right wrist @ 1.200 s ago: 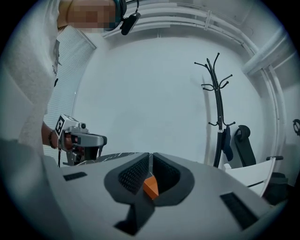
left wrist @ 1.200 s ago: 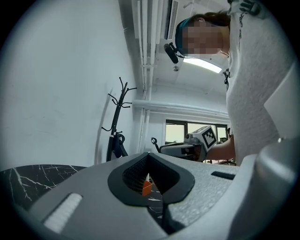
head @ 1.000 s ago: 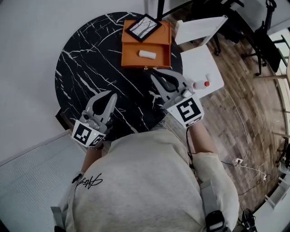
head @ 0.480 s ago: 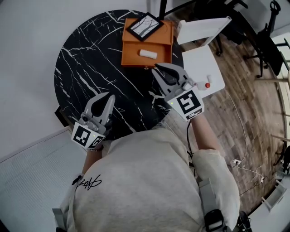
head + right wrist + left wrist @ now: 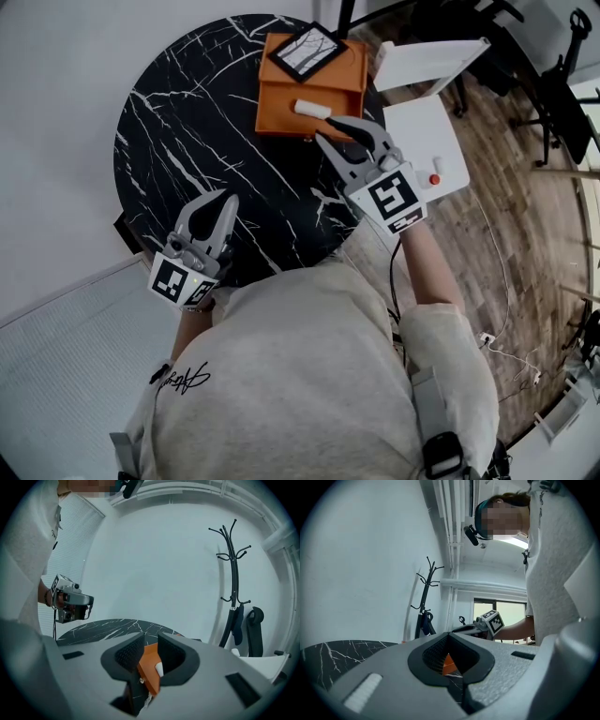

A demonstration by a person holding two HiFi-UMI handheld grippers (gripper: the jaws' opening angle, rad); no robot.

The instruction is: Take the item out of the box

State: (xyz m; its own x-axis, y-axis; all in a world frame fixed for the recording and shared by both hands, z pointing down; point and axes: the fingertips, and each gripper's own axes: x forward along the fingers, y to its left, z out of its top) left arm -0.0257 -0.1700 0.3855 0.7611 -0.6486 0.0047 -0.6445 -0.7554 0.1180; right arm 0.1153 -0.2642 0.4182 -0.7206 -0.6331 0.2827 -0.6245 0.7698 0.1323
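An orange box (image 5: 281,98) stands open at the far side of the round black marble table (image 5: 187,122), its raised lid lined with a black-framed picture (image 5: 307,52). A small white cylinder (image 5: 312,109) lies inside the box. My right gripper (image 5: 339,131) hovers at the box's near right edge; its jaws have just been opening and stand apart, with nothing between them. In the right gripper view the box (image 5: 149,667) and the cylinder (image 5: 159,669) show through the gap. My left gripper (image 5: 225,199) stays over the table's near left, jaws closed and empty.
A white side table (image 5: 427,141) stands right of the marble table, with a small red-capped bottle (image 5: 433,178) on it. A white chair (image 5: 427,61) is beyond it. A black coat stand (image 5: 234,588) rises by the far wall.
My right gripper has moved forward toward the box and its jaws have parted. The left gripper has stayed in place.
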